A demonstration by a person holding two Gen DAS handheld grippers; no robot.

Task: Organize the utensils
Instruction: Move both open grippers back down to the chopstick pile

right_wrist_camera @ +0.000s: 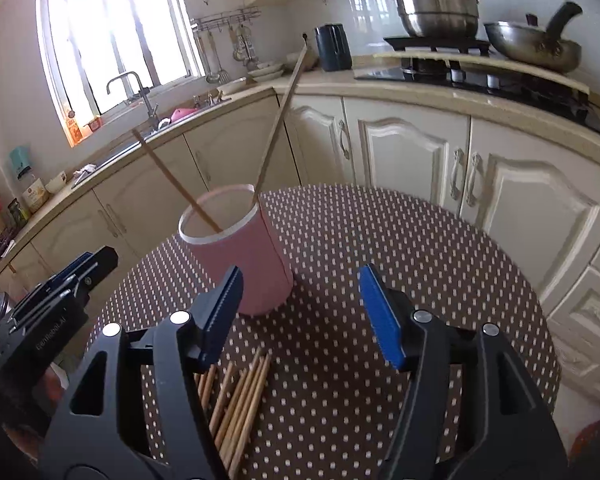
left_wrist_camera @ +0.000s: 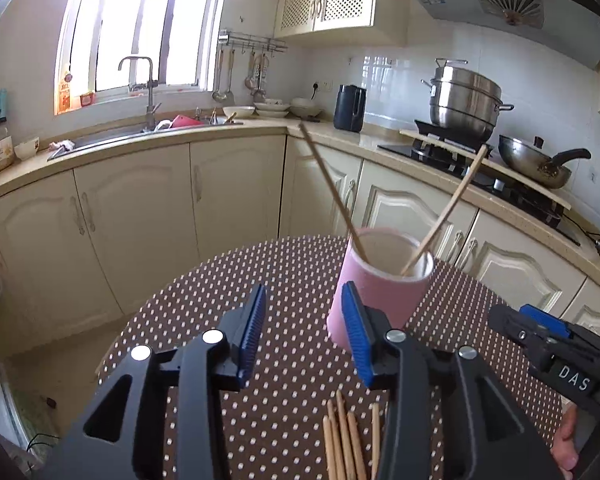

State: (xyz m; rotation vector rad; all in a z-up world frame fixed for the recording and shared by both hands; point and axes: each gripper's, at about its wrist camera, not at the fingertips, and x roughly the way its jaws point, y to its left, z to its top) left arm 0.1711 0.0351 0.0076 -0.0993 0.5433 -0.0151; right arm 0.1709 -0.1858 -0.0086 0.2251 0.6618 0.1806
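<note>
Both the left tool (left_wrist_camera: 304,328) and the right tool (right_wrist_camera: 300,312) stand spread, pinching nothing. Two chopsticks (left_wrist_camera: 332,192) lean in the pink cup (right_wrist_camera: 256,268) on the dotted surface (right_wrist_camera: 420,260). More chopsticks (right_wrist_camera: 240,404) lie near, between the tools.

right gripper (right_wrist_camera: 300,312): jaws apart, nothing between them
pink cup (right_wrist_camera: 252,264): upright on the dotted table (right_wrist_camera: 420,280), holding two chopsticks (right_wrist_camera: 278,120)
loose chopsticks (right_wrist_camera: 240,400): lying near the cup
left gripper (right_wrist_camera: 60,280): at left edge

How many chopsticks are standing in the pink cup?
2. One chopstick leans left in the pink cup; the other chopstick leans against its far rim. More lie loose on the table, partly hidden.
</note>
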